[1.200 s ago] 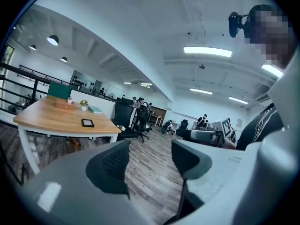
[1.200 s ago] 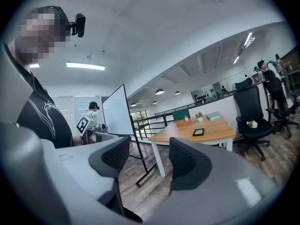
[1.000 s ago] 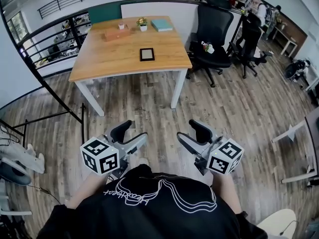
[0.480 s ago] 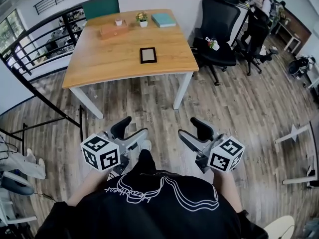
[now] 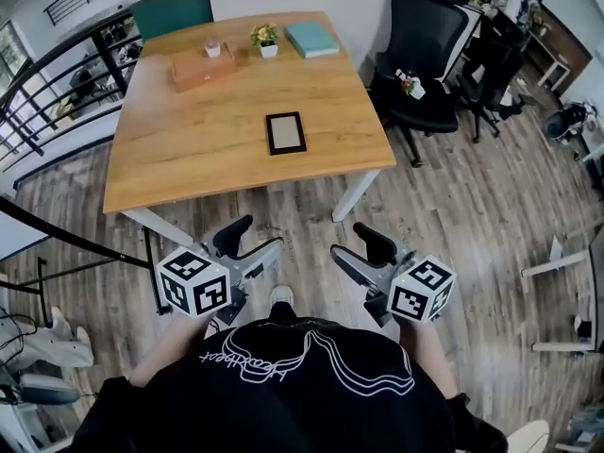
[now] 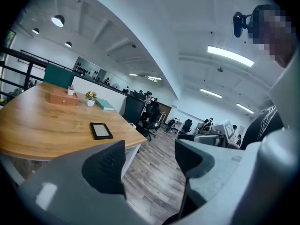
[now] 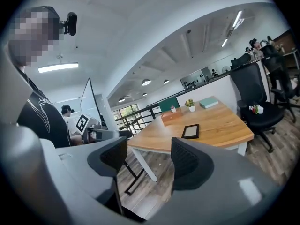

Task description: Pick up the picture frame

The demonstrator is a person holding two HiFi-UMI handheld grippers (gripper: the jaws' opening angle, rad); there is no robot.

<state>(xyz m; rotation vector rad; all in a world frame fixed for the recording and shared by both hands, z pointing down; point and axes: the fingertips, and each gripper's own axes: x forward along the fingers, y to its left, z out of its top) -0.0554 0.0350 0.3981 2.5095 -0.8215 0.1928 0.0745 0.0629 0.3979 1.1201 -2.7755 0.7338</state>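
Note:
A small dark picture frame (image 5: 285, 132) lies flat near the front edge of the wooden table (image 5: 189, 154); it also shows as the frame (image 6: 101, 131) in the left gripper view and the frame (image 7: 191, 131) in the right gripper view. My left gripper (image 5: 247, 238) is held low in front of my body, open and empty, well short of the table. My right gripper (image 5: 360, 245) hangs beside it, also open with nothing between its jaws. Both are over the wood floor.
At the table's far edge stand a brown box (image 5: 202, 68), a small potted plant (image 5: 264, 40), a white pot (image 5: 212, 49) and a teal book (image 5: 311, 39). A black office chair (image 5: 424, 74) sits right of the table. A black railing (image 5: 57, 92) runs along the left.
The table and frame have drawn nearer and lower in the head view as I walk toward them. Both grippers keep the same open pose in front of my body.

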